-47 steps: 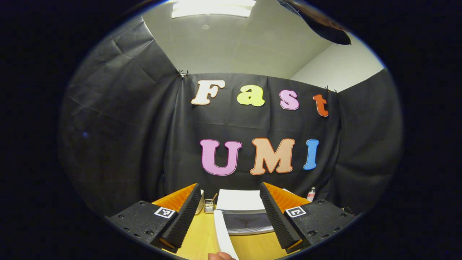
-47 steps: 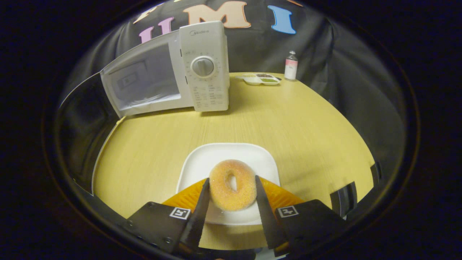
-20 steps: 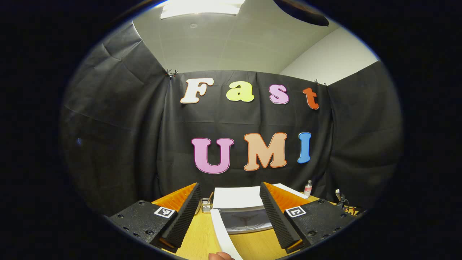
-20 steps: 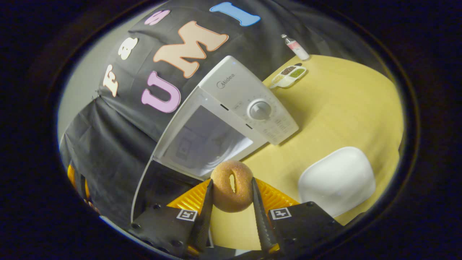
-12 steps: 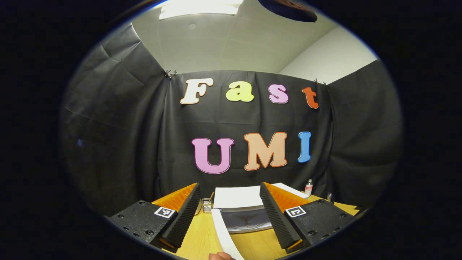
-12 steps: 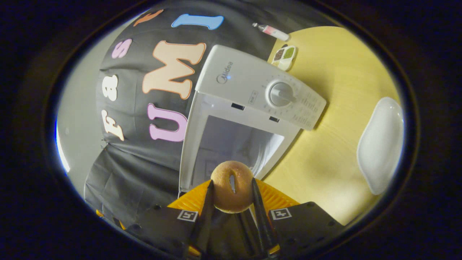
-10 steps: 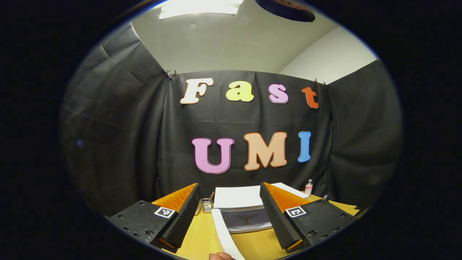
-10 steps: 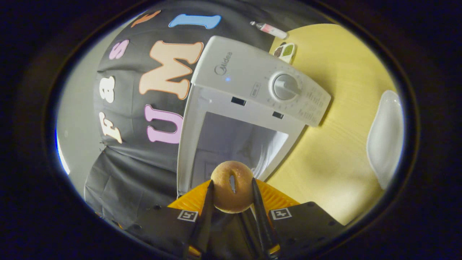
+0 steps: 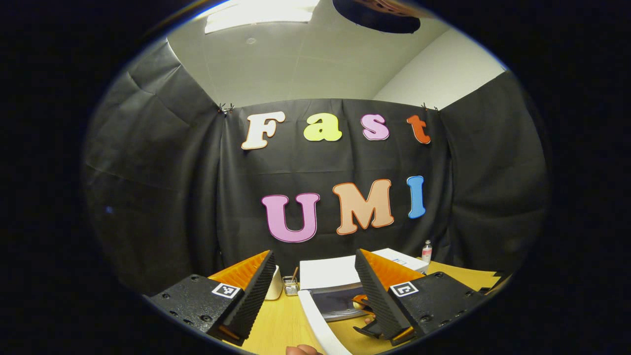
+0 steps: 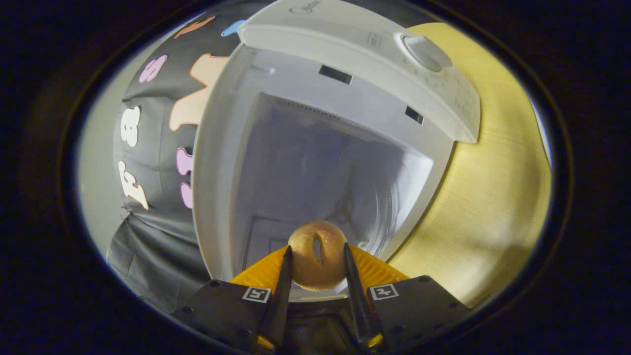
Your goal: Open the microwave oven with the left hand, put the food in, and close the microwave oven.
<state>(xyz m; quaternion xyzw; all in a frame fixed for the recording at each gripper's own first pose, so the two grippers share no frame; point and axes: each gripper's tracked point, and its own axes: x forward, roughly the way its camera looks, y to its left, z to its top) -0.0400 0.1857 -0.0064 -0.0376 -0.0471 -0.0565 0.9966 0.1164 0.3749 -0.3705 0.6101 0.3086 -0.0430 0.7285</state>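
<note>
A sugared donut [image 10: 315,268] sits upright between the fingers of my right gripper [image 10: 315,249], which is shut on it. Right ahead of it gapes the open cavity [image 10: 320,182] of the white microwave [image 10: 355,39], with its glass turntable just beyond the donut. This view is rolled, so the dial [image 10: 426,52] lies at the upper right. My left gripper [image 9: 315,296] stands open above the table, holding nothing. Past its fingers I see the microwave [image 9: 328,271], the edge of its swung-out door [image 9: 315,320], and the right gripper [image 9: 365,303] at the cavity's mouth.
The yellow wooden table [image 10: 493,197] runs off to the right of the microwave. A small bottle [image 9: 427,250] stands at the back right. Left of the microwave are a white cup [image 9: 274,287] and a little wire rack [image 9: 292,286]. A fingertip [image 9: 298,350] shows at the bottom edge.
My right gripper has carried the donut from the white plate up to the mouth of the open microwave, rolling on the way. The left gripper has barely shifted and stays open.
</note>
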